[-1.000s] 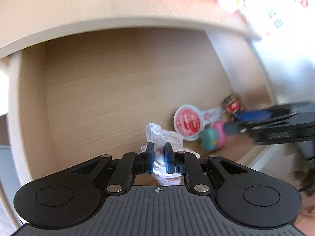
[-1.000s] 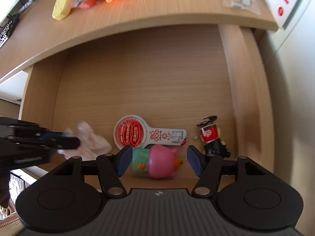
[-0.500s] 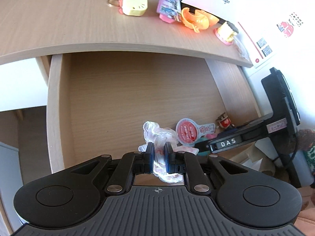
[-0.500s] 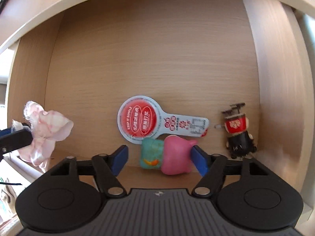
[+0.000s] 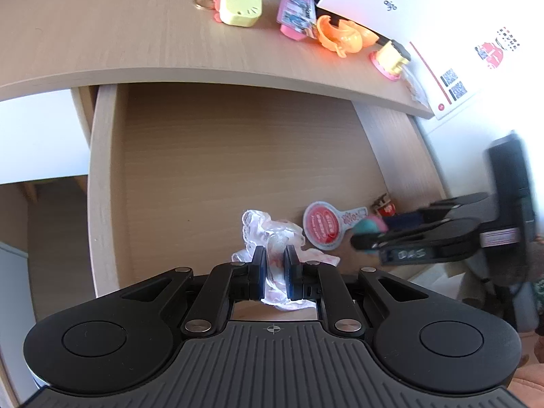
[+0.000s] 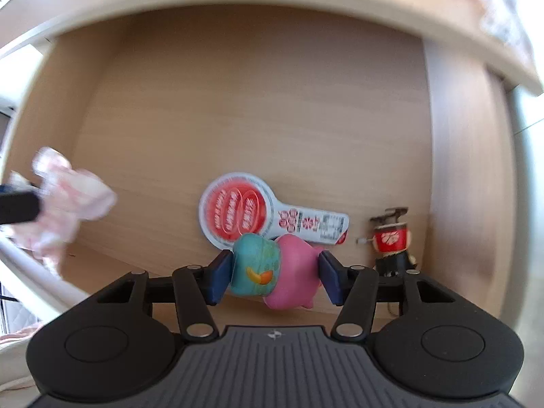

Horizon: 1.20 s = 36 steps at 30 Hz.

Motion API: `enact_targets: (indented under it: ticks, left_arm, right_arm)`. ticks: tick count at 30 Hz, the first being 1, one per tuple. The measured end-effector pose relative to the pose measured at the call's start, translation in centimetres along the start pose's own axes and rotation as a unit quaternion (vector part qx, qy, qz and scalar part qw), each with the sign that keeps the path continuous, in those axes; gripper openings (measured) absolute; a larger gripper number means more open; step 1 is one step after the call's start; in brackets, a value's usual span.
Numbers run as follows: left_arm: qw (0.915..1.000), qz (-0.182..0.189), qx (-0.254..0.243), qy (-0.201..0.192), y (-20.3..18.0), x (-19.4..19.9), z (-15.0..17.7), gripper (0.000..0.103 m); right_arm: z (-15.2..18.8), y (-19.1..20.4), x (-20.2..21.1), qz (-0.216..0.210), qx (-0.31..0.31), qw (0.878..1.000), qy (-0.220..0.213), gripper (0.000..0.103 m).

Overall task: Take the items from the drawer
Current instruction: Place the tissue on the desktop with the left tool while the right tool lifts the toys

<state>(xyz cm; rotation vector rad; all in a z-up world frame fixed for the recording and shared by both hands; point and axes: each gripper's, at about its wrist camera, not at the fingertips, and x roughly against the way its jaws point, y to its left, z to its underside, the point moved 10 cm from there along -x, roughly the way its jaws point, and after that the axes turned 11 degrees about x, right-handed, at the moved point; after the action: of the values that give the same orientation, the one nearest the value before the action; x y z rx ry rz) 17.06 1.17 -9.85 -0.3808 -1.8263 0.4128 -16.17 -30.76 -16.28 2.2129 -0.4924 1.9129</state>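
The open wooden drawer [image 5: 102, 187] sits under the desk edge. My left gripper [image 5: 273, 272] is shut on a crumpled pink-and-white wrapper [image 5: 268, 234], held above the drawer's front left; the wrapper [image 6: 68, 200] appears blurred in the right wrist view. My right gripper [image 6: 273, 277] points down into the drawer's front. Its jaws are closing, and both pads touch the ends of a teal-and-pink toy [image 6: 265, 272]. In the left wrist view the right gripper [image 5: 374, 231] reaches in from the right around that toy [image 5: 372, 224].
A red round card with a white handle [image 6: 238, 214] lies flat just behind the toy. A small red-and-black figurine [image 6: 391, 241] stands by the drawer's right wall. On the desk top lie a yellow keychain [image 5: 239, 3], a pink packet [image 5: 295, 12] and an orange toy [image 5: 340, 35].
My left gripper lifted the wrapper up and back from the drawer floor. My right gripper came down over the teal-and-pink toy and its jaws narrowed onto it.
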Motion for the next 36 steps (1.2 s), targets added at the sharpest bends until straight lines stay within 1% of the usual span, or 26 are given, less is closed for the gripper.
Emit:
enact_targets:
  ticks: [4, 7, 9, 13, 15, 18, 20, 22, 25, 26, 28, 30, 32, 33, 34, 35, 36]
  left_arm:
    - [1.0000, 0.003, -0.003, -0.006, -0.5, 0.2, -0.1, 0.013]
    - [0.9996, 0.006, -0.005, -0.026, -1.0, 0.9, -1.2, 0.013]
    - [0.9988, 0.009, -0.011, -0.048, -1.6, 1.8, -2.4, 0.013]
    - [0.9947, 0.023, -0.025, -0.097, -3.1, 3.9, -5.5, 0.013]
    - [0.9917, 0.024, -0.033, -0.122, -3.8, 4.8, -7.2, 0.013]
    - [0.9872, 0.028, -0.038, -0.152, -5.0, 5.8, -10.0, 0.013]
    - [0.9841, 0.029, -0.043, -0.170, -5.7, 6.2, -12.1, 0.013]
    - [0.9803, 0.026, -0.050, -0.189, -6.3, 6.5, -14.3, 0.013]
    - [0.9740, 0.020, -0.060, -0.217, -7.2, 6.3, -18.2, 0.013]
    - [0.9726, 0.021, -0.062, -0.223, -7.7, 6.1, -19.5, 0.013]
    - [0.9713, 0.024, -0.058, -0.229, -7.9, 5.3, -21.8, 0.013]
    - [0.9707, 0.014, -0.047, -0.235, -7.4, 3.7, -24.0, 0.013]
    - [0.9719, 0.002, -0.034, -0.233, -6.5, 1.8, -25.6, 0.013]
    - [0.9743, -0.006, -0.028, -0.223, -5.8, 0.7, -26.2, 0.014]
    - [0.9776, -0.017, -0.023, -0.208, -5.1, -0.4, -26.5, 0.014]
    - [0.9810, -0.032, -0.018, -0.191, -4.6, -1.4, -26.6, 0.018]
    - [0.9839, -0.046, -0.016, -0.172, -4.2, -2.5, -26.5, 0.019]
  right_arm:
    - [-0.5, -0.2, 3.8, -0.002, -0.021, 0.998, -0.062, 0.054]
    - [-1.2, -1.0, 7.5, -0.002, -0.045, 0.992, -0.119, 0.054]
    - [-2.0, -1.8, 10.3, 0.003, -0.056, 0.986, -0.158, 0.054]
    - [-3.7, -3.3, 16.6, 0.031, -0.066, 0.970, -0.232, 0.054]
    - [-4.5, -4.5, 18.8, 0.041, -0.074, 0.961, -0.263, 0.054]
    - [-5.0, -5.9, 21.3, 0.062, -0.080, 0.949, -0.298, 0.054]
    - [-5.3, -6.7, 22.4, 0.082, -0.078, 0.943, -0.312, 0.054]
    - [-5.9, -7.6, 22.8, 0.095, -0.079, 0.941, -0.316, 0.054]
    - [-5.8, -8.2, 22.3, 0.083, -0.089, 0.942, -0.314, 0.054]
    - [-5.9, -8.2, 21.4, 0.081, -0.090, 0.942, -0.312, 0.054]
    - [-5.4, -8.3, 20.9, 0.078, -0.091, 0.944, -0.308, 0.054]
    - [-5.1, -8.5, 20.6, 0.075, -0.092, 0.946, -0.302, 0.054]
    - [-5.0, -8.6, 19.9, 0.073, -0.093, 0.948, -0.297, 0.054]
    - [-5.1, -8.6, 19.6, 0.072, -0.093, 0.948, -0.295, 0.054]
    - [-5.1, -8.7, 19.3, 0.072, -0.092, 0.949, -0.292, 0.054]
    - [-5.0, -8.9, 19.2, 0.073, -0.091, 0.950, -0.291, 0.054]
    - [-5.0, -9.1, 19.0, 0.076, -0.091, 0.950, -0.290, 0.054]
